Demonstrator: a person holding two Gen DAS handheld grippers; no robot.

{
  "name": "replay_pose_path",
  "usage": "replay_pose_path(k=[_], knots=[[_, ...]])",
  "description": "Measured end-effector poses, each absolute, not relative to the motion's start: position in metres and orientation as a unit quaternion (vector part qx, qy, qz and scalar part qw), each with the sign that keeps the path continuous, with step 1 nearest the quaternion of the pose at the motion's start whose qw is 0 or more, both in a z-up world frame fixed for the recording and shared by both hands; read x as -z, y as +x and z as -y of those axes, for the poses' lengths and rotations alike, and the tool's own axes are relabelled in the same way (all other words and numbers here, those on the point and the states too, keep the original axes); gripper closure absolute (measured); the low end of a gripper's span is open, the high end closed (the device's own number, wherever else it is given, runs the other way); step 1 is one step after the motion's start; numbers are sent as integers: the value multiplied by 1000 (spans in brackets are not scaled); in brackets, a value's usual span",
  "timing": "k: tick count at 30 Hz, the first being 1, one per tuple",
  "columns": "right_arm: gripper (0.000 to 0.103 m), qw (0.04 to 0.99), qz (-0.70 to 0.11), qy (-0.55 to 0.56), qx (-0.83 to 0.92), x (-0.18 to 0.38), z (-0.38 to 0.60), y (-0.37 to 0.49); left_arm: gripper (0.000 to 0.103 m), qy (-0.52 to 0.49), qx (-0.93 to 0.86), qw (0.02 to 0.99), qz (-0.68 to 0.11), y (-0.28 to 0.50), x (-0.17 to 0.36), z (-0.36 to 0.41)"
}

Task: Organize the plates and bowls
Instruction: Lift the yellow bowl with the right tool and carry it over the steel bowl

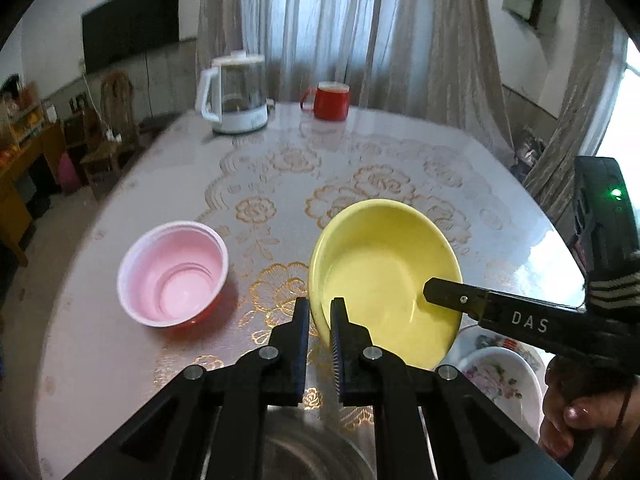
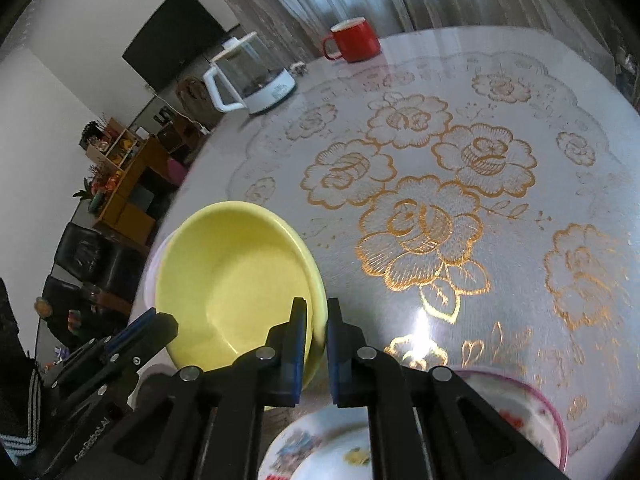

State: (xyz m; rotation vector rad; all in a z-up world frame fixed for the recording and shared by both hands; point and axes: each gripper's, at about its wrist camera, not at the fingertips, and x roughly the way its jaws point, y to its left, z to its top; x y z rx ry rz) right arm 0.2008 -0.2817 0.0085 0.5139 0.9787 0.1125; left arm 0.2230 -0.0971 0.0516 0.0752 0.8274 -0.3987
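A yellow bowl (image 1: 384, 276) is held tilted above the table, gripped on two sides of its rim. My left gripper (image 1: 320, 312) is shut on its near-left rim. My right gripper (image 2: 318, 316) is shut on its right rim; it shows in the left wrist view (image 1: 432, 292) reaching in from the right. The yellow bowl (image 2: 236, 276) fills the lower left of the right wrist view, where the left gripper (image 2: 152, 326) shows as well. A pink bowl with a red outside (image 1: 174, 272) stands on the table to the left. A white floral bowl (image 1: 500, 380) and a floral plate (image 2: 324, 444) lie below.
The table (image 1: 280, 168) has a glossy cloth with gold roses. A glass kettle (image 1: 236, 92) and a red mug (image 1: 330, 100) stand at the far edge. A metal bowl (image 1: 304, 452) lies under my left gripper. A pink-rimmed dish (image 2: 532, 412) sits at the near edge.
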Motion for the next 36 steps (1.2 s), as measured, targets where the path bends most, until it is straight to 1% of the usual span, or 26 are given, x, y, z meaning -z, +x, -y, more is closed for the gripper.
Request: replay_pose_path(k=[2, 7, 14, 23, 28, 34, 36], knots=[[95, 853, -454, 253, -57, -15, 278, 192, 93, 32, 195, 902, -383, 209, -60, 90], [95, 858, -431, 268, -75, -30, 271, 168, 93, -5, 205, 899, -386, 192, -66, 68], [95, 862, -418, 270, -95, -41, 255, 141, 92, -28, 207, 901, -379, 163, -66, 46], [95, 855, -417, 285, -119, -34, 232, 113, 92, -46, 199, 911, -359, 124, -66, 13], [95, 854, -415, 286, -130, -27, 211, 101, 92, -56, 184, 912, -362, 113, -60, -8], [95, 841, -433, 290, -143, -10, 186, 99, 92, -63, 165, 911, -372, 101, -46, -30], [93, 839, -436, 292, -143, -5, 180, 97, 92, -58, 160, 911, -375, 98, -41, -34]])
